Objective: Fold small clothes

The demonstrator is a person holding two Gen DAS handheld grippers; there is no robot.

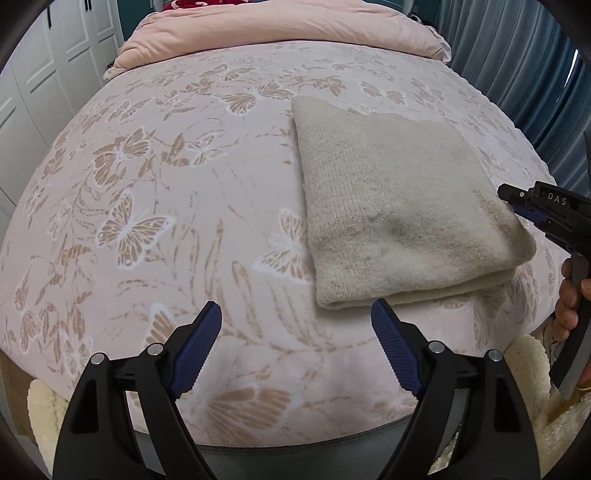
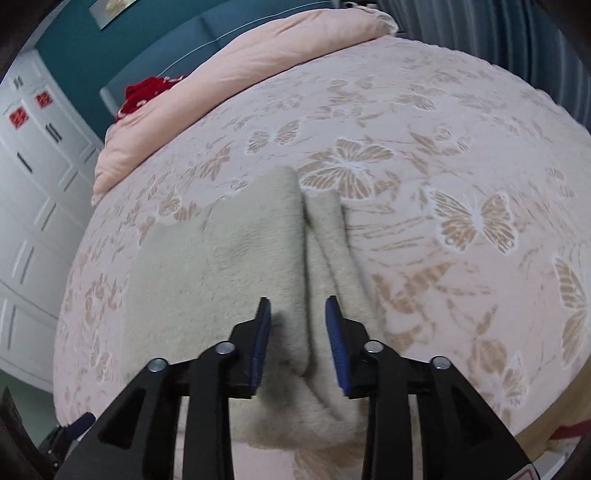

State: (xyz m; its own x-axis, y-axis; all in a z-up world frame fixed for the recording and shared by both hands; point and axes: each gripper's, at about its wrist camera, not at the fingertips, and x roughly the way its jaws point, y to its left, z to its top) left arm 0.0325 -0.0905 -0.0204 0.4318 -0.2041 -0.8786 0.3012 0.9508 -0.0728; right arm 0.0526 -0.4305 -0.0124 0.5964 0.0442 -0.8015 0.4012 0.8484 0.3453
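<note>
Wardrobe doors (image 1: 44, 74), white and panelled, at the far left of the room.

Bed (image 1: 147, 206), covered in a pale pink spread patterned with tan butterflies and leaves; it carries everything listed below.

Duvet (image 1: 280, 26), plain pink, bunched along the far end of the bed, with a red cloth (image 2: 147, 92) showing just beyond it.

Left claw (image 1: 295, 325), black with blue ribbed pads, jaws spread wide, hovering over the near edge of the bed. It holds nothing; its right finger tip sits close to the near fold of the garment, contact unclear.

Folded garment (image 1: 399, 206), a beige fuzzy knit, lying flat on the bed to the right of centre, doubled into a thick rectangle with the rounded fold edge toward the near side.

Right claw (image 2: 297, 306), same make, at the garment's right side. In its own view the jaws stand partly apart, straddling a raised ridge of the beige knit (image 2: 258, 240); the pads do not visibly press the cloth. From the left view only its tip (image 1: 517, 197) shows, touching the garment's right edge.

Curtain (image 1: 517, 55), grey-blue and pleated, at the far right.
</note>
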